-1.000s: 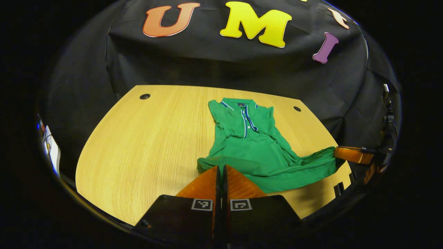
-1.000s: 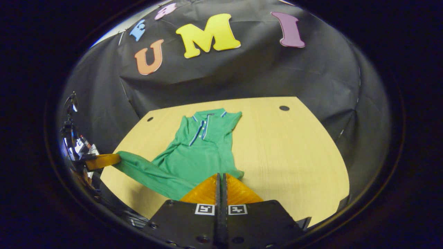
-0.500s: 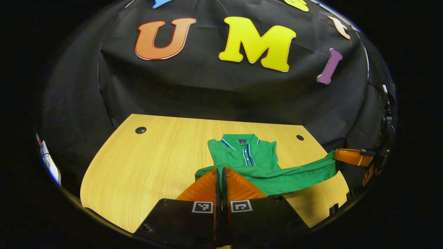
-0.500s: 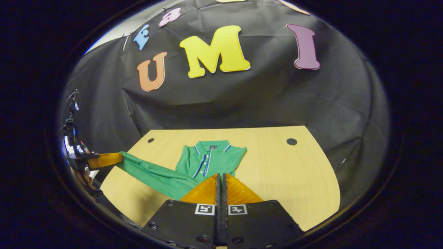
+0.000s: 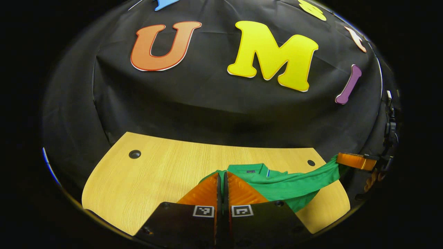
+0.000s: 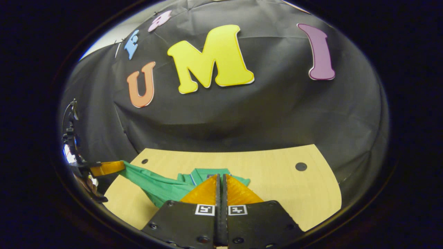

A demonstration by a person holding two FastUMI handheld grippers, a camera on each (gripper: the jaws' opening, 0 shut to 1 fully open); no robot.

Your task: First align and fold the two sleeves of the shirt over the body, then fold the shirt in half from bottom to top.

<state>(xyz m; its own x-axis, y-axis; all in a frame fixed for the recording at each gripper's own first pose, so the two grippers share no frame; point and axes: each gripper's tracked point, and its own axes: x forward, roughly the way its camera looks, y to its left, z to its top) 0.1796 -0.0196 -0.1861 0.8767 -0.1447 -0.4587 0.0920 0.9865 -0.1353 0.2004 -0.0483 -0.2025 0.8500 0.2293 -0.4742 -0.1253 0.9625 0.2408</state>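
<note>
both grippers, left gripper (image 5: 221,174) and right gripper (image 6: 220,177), clamped on green shirt (image 5: 294,185) hem, lifted over table (image 5: 148,180)

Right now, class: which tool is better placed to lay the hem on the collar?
Right, narrowly. Both are shut on the hem, but the collar sits straight ahead of the right tool; from the left tool it lies off to one side.

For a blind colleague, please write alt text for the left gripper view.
The left gripper, fingers closed, holds the bottom edge of a green shirt raised over a wooden table. At the right edge the other gripper holds the same edge, and the cloth hangs between them in front of the collar.
</note>
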